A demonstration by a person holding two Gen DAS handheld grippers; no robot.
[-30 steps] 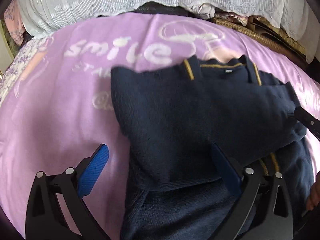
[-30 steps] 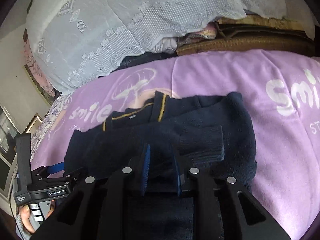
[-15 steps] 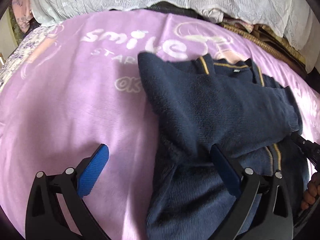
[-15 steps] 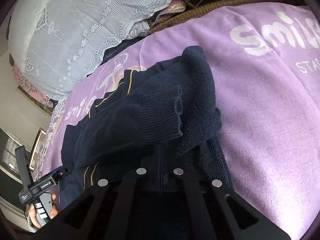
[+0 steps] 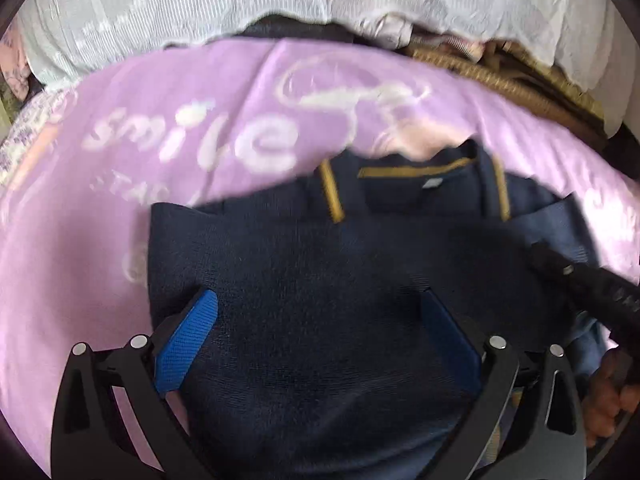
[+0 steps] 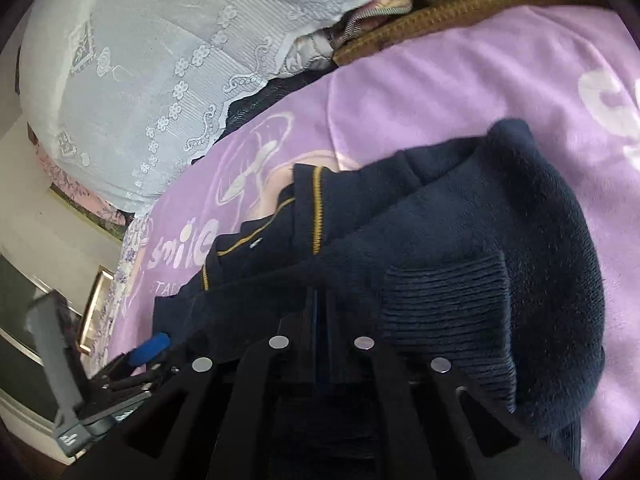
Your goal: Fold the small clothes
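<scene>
The right gripper (image 6: 320, 312) is pinched on the navy sweater (image 5: 320, 300), directly ahead on the purple blanket (image 5: 100, 240), collar farthest away. The left gripper (image 5: 320, 328) hovers spread over its middle, gripping nothing. Blur hides the fabric between the right jaws and the hem.

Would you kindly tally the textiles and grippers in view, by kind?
Navy sweater with yellow trim: 1
Purple "smile" blanket: 1
White lace cloth: 1
Grippers: 2 — left gripper open over the sweater, right gripper shut on the sweater
Total: 5
</scene>
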